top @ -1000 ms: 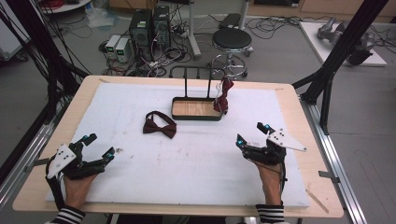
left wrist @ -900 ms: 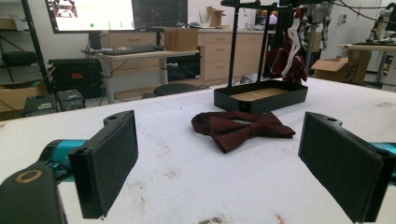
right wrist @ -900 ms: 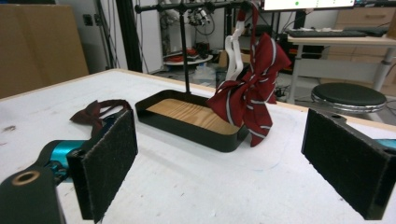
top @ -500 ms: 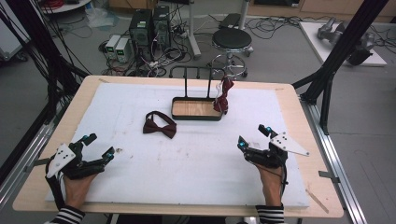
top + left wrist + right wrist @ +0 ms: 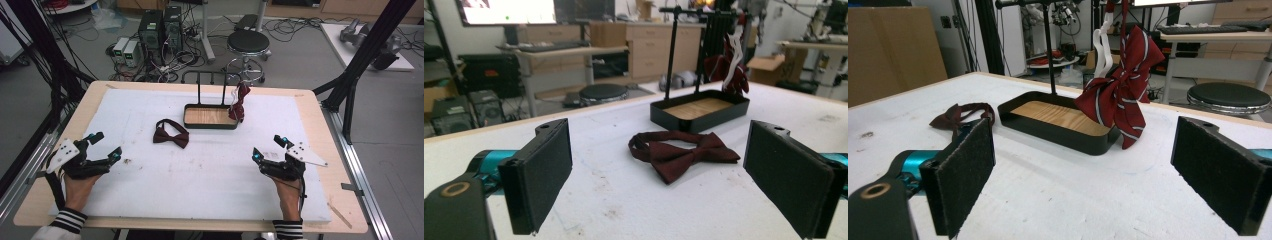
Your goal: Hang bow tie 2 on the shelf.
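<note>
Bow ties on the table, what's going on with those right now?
Nothing is being handled. A person rests the left gripper and right gripper on the white table, both open and empty. A dark red bow tie lies flat near the black tray; a striped bow tie hangs from the tray's rack.

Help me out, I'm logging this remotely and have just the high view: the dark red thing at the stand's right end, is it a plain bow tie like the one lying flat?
Observer: No. The right gripper view shows the hanging bow tie has pale stripes; the bow tie on the table looks plain.
Operator: What holds it up?
Observer: A white strap runs from it up toward the stand's top bar.
Operator: Anything in the tray?
Observer: No, its wooden floor is bare; the striped tie hangs at its end.
Operator: The jaws?
Observer: Both the left gripper and the right gripper are open, holding nothing.
</note>
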### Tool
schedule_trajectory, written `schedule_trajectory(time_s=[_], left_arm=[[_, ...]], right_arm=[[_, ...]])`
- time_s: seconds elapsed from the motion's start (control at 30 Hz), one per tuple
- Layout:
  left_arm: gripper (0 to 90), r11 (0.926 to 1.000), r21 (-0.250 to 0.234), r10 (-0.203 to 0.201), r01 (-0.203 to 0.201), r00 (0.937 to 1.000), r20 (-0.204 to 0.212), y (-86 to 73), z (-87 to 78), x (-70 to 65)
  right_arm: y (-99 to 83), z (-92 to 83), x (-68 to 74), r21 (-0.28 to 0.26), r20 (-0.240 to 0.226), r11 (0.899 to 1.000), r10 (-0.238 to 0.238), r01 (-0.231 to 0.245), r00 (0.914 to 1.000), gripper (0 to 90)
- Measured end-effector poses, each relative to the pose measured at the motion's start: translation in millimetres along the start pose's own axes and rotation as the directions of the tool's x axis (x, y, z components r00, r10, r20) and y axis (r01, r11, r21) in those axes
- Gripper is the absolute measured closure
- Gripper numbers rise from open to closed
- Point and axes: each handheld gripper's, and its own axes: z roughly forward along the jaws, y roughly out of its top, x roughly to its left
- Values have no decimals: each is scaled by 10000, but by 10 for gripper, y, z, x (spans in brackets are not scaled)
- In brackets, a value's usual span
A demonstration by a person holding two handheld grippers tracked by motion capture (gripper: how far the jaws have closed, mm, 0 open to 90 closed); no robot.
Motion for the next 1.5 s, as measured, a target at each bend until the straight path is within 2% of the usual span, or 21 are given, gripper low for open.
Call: schedule_trajectory(time_s=[0.1, 0.23, 0.33, 0.53, 0.63, 0.77, 0.9, 0.93, 1.03, 1.17, 1.2, 1.23, 1.27, 1.3, 1.33, 1.37, 1.4, 1.43, 1.47, 1.5], left_arm=[[125, 9999, 125, -73, 70, 9997, 227, 60, 91, 18], [125, 9986, 501, 114, -145, 9979, 631, 136, 222, 31], [125, 9937, 1097, 74, -209, 9925, 1219, 187, 343, 49], [125, 9718, 2048, 769, -1165, 9784, 1916, 300, 529, 49], [125, 9621, 2323, 898, -1429, 9702, 2249, 344, 617, 43], [125, 9431, 2773, 1047, -1833, 9556, 2754, 390, 767, 31], [125, 9171, 3125, 1375, -2475, 9321, 3350, 442, 911, -5], [125, 9106, 3252, 1348, -2550, 9272, 3495, 454, 944, -10], [125, 8846, 3542, 1591, -3033, 9103, 3822, 496, 1040, -31], [127, 8625, 3751, 1731, -3397, 8945, 4121, 539, 1159, -33], [128, 8504, 3883, 1795, -3551, 8895, 4203, 551, 1201, -33], [128, 8442, 3931, 1833, -3645, 8853, 4274, 555, 1226, -33], [128, 8332, 4005, 1906, -3813, 8779, 4394, 565, 1269, -28], [129, 8238, 4088, 1946, -3928, 8731, 4470, 571, 1300, -27], [131, 8131, 4164, 2004, -4068, 8671, 4560, 576, 1331, -24], [136, 7993, 4276, 2062, -4221, 8612, 4646, 577, 1372, -27], [139, 7918, 4346, 2086, -4291, 8588, 4679, 576, 1397, -31], [139, 7777, 4453, 2132, -4437, 8525, 4772, 577, 1429, -34], [141, 7667, 4514, 2183, -4564, 8466, 4854, 574, 1461, -39], [146, 7592, 4555, 2201, -4649, 8420, 4925, 572, 1483, -43]], right_arm=[[7, -20, -8, -86, -6, 10000, 14, -14, 10000, 96], [0, -64, -44, -237, 77, 9995, 220, -218, 9997, 96], [-20, -92, -77, -305, 148, 9990, 322, -318, 9994, 96], [-52, -126, -110, -411, 199, 9981, 466, -457, 9987, 96], [-63, -137, -104, -437, 219, 9980, 467, -458, 9987, 96], [-87, -143, -95, -453, 158, 9982, 398, -390, 9991, 95], [-100, -142, -78, -451, 173, 9985, 315, -307, 9994, 95], [-105, -141, -74, -462, 155, 9984, 324, -316, 9994, 95], [-115, -133, -68, -491, 176, 9987, 112, -104, 9998, 95], [-125, -134, -55, -476, 144, 9989, 46, -39, 9999, 96], [-128, -133, -56, -494, 127, 9988, 45, -39, 9999, 95], [-132, -133, -53, -508, 111, 9987, 87, -81, 9999, 95], [-134, -132, -52, -472, 121, 9988, 98, -92, 9999, 95], [-134, -130, -49, -439, 110, 9990, 55, -50, 9999, 95], [-133, -128, -47, -468, 113, 9989, -1, 6, 9999, 96], [-133, -130, -43, -482, 81, 9988, 21, -17, 10000, 96], [-131, -132, -40, -519, 81, 9986, 29, -25, 10000, 95], [-130, -132, -41, -550, 77, 9985, -3, 7, 10000, 95], [-130, -133, -38, -552, 71, 9985, -11, 15, 10000, 95], [-130, -134, -32, -551, 22, 9985, 19, -18, 10000, 95]])
